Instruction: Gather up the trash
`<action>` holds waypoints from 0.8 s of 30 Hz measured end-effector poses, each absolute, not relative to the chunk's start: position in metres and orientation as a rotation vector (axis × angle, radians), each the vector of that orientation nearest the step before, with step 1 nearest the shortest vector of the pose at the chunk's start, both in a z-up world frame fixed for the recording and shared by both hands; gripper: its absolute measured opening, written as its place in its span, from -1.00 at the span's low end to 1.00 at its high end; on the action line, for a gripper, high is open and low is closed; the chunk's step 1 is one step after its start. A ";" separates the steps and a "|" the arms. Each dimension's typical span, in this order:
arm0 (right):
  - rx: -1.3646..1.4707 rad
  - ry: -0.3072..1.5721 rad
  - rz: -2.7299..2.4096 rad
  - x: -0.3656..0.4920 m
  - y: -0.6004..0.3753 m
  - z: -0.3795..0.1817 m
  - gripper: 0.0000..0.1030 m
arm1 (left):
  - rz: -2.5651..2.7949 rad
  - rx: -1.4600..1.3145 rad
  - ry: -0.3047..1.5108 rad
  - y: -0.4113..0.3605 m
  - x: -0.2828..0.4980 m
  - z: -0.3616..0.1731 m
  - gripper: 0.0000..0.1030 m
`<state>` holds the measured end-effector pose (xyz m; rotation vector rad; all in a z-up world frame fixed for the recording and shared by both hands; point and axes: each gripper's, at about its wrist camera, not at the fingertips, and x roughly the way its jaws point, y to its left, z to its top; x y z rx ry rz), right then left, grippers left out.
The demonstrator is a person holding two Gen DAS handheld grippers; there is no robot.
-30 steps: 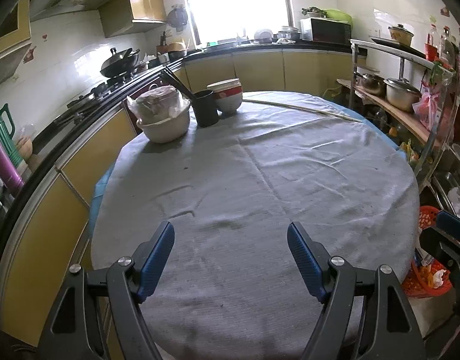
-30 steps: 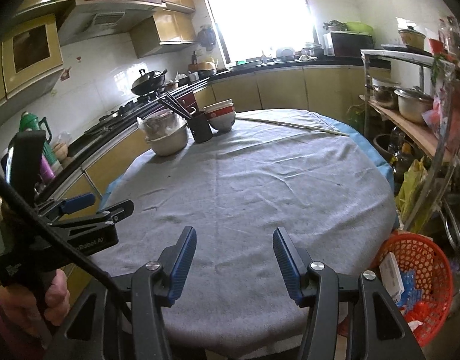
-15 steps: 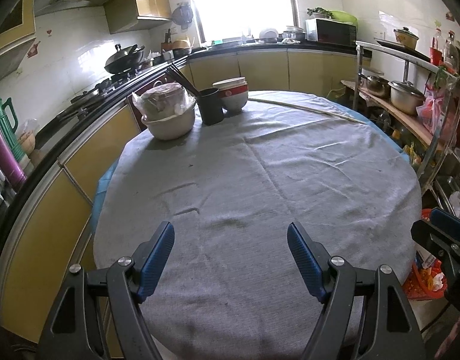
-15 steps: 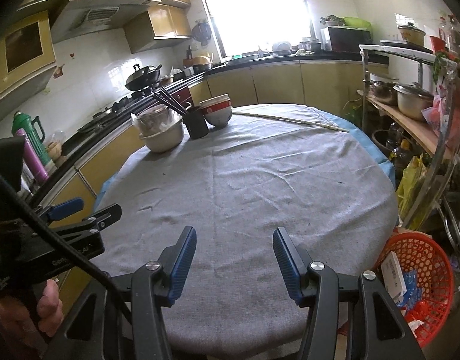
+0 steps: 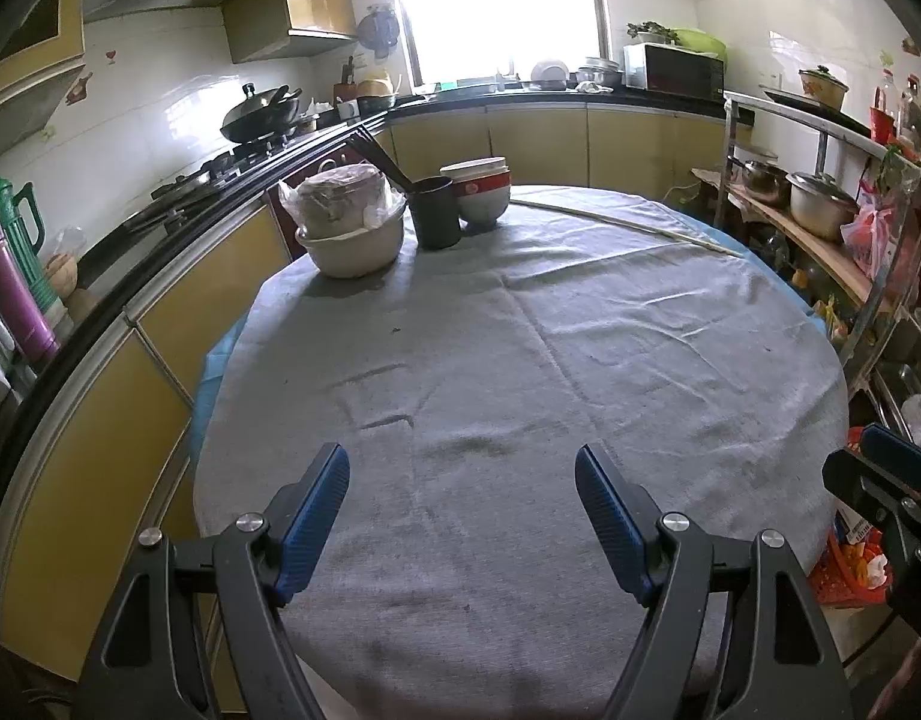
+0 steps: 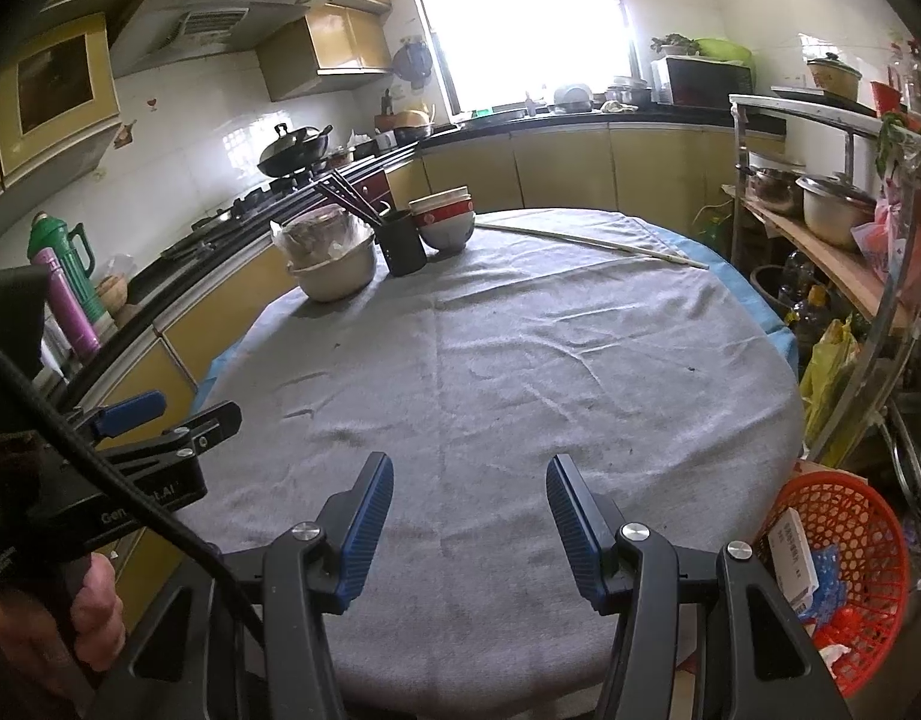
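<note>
My left gripper hovers open over the near part of a round table covered with a grey cloth; nothing is between its blue pads. My right gripper hangs over the near edge of the same table, its jaws partly apart and empty. A red mesh basket stands on the floor at the lower right and holds a white box and bright wrappers. In the left wrist view the basket shows behind the right gripper. I see no loose trash on the cloth.
At the table's far left stand a white bowl with a bagged bundle, a black cup of chopsticks and stacked bowls. A long thin stick lies at the back. Yellow cabinets curve along the left; a shelf rack with pots flanks the right.
Both views have drifted only slightly over the table. Neither gripper's opening has changed and nothing was picked up or let go.
</note>
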<state>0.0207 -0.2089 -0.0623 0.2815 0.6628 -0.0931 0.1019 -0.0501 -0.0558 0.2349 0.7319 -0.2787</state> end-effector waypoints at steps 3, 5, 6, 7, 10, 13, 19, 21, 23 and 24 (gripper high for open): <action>0.282 0.662 -0.093 0.021 -0.208 -0.062 0.11 | -0.276 0.233 0.734 -0.049 0.102 -0.057 0.52; 0.280 0.662 -0.092 0.021 -0.208 -0.062 0.11 | -0.274 0.230 0.735 -0.048 0.102 -0.057 0.52; 0.279 0.663 -0.091 0.021 -0.207 -0.062 0.11 | -0.273 0.227 0.735 -0.047 0.102 -0.057 0.52; 0.279 0.663 -0.090 0.021 -0.206 -0.062 0.11 | -0.273 0.226 0.735 -0.046 0.102 -0.057 0.52; 0.276 0.664 -0.087 0.022 -0.204 -0.062 0.11 | -0.270 0.224 0.735 -0.045 0.102 -0.057 0.52; 0.277 0.662 -0.084 0.022 -0.203 -0.061 0.11 | -0.269 0.224 0.735 -0.045 0.102 -0.056 0.52; 0.273 0.663 -0.081 0.024 -0.201 -0.061 0.11 | -0.270 0.217 0.735 -0.042 0.102 -0.057 0.52; 0.273 0.664 -0.081 0.024 -0.201 -0.061 0.11 | -0.268 0.217 0.737 -0.042 0.102 -0.057 0.52; 0.273 0.665 -0.080 0.024 -0.200 -0.061 0.11 | -0.268 0.216 0.737 -0.042 0.102 -0.057 0.52; 0.272 0.665 -0.080 0.025 -0.201 -0.061 0.11 | -0.267 0.216 0.738 -0.041 0.102 -0.058 0.52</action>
